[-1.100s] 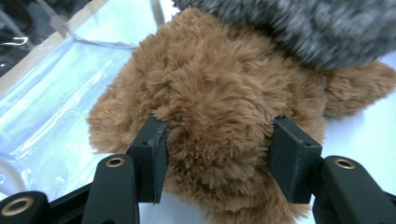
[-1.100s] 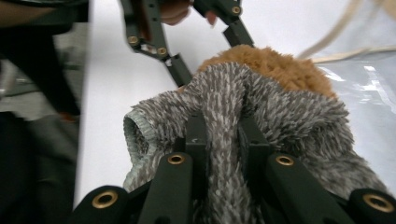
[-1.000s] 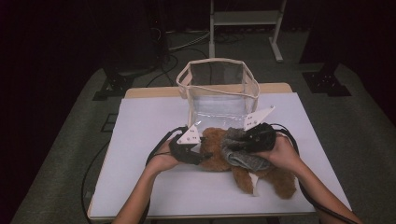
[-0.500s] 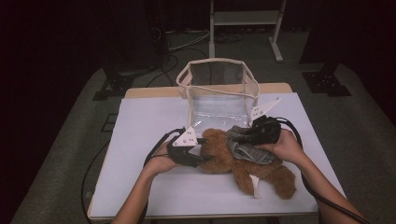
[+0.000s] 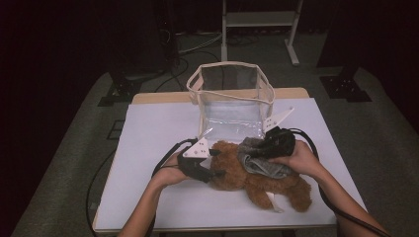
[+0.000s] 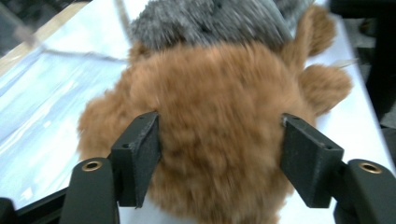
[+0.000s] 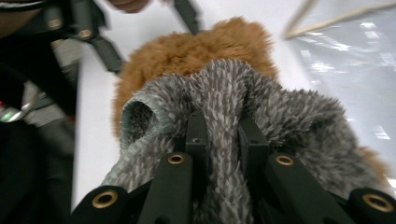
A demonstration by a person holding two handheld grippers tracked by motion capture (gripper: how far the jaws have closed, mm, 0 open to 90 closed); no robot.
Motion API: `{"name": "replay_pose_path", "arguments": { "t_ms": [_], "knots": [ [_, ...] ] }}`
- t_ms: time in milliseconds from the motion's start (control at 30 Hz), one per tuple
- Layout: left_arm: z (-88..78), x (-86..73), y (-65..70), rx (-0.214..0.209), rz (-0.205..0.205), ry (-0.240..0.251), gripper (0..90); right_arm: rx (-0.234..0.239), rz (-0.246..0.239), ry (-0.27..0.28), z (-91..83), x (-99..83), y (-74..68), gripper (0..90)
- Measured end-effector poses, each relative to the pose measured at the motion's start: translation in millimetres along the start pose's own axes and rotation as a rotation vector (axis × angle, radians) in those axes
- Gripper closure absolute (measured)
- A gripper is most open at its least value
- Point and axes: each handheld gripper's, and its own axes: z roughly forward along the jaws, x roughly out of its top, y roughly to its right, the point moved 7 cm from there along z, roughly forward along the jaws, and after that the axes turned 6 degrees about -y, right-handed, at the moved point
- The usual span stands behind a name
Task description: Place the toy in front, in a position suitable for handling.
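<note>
Over teddy bear point(image 5: 232, 170), right gripper point(image 5: 257, 150) pinches grey sweater point(image 5: 262, 165).

The teddy bear point(image 5: 237, 170) is warm brown. Its knitted sweater point(image 5: 259, 163) is grey with small white flecks. My jaws are black. The bench point(image 5: 148, 128) is white, and the clear bag point(image 5: 230, 96) has cream trim.

no readable text or labels anywhere
</note>
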Motion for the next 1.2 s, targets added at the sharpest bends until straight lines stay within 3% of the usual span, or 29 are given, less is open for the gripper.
{"name": "replay_pose_path", "arguments": {
  "t_ms": [133,233,367,500,667,833,933,1000,1100,1200],
  "knots": [
    [7.3,-1.9,10.4,-0.011,0.023,-0.04,33.8,0.0,-0.032,-0.003,-8.7,2.8,-5.1,77.1],
    [7.6,-5.7,15.9,-0.015,0.045,-0.062,34.2,-0.05,-0.013,0.028,-17.4,5.9,5.7,77.1],
    [0.8,-5.4,14.8,-0.017,0.044,-0.055,34.1,-0.044,0.021,0.019,-15.4,-2.0,13.1,77.1],
    [-6.6,6.5,11.2,-0.018,0.029,0.001,31.6,-0.008,0.018,0.021,-5.7,-8.6,-0.4,77.1],
    [1.8,6.0,19.8,-0.03,0.066,-0.051,33.1,0.016,-0.033,-0.001,-3.4,-8.4,-22.2,77.1],
    [4.2,2.1,25.4,-0.03,0.07,-0.056,35.1,-0.012,-0.038,0.01,-9.6,1.9,-17.7,77.1],
    [3.9,2.5,26.4,-0.029,0.08,-0.063,35.5,-0.013,-0.067,0.002,0.3,14.7,-18.1,77.1],
    [1.0,2.1,25.4,-0.015,0.088,-0.07,35.2,-0.025,-0.093,-0.036,11.1,18.3,-19.2,77.1],
    [-7.9,1.1,25.1,-0.003,0.094,-0.063,34.2,-0.04,-0.089,-0.037,10.2,14.9,-14.0,77.1],
    [-11.1,-3.1,27.9,-0.004,0.102,-0.071,34.2,-0.07,-0.046,-0.007,-9.1,-1.5,-7.6,77.1]
  ]
}}
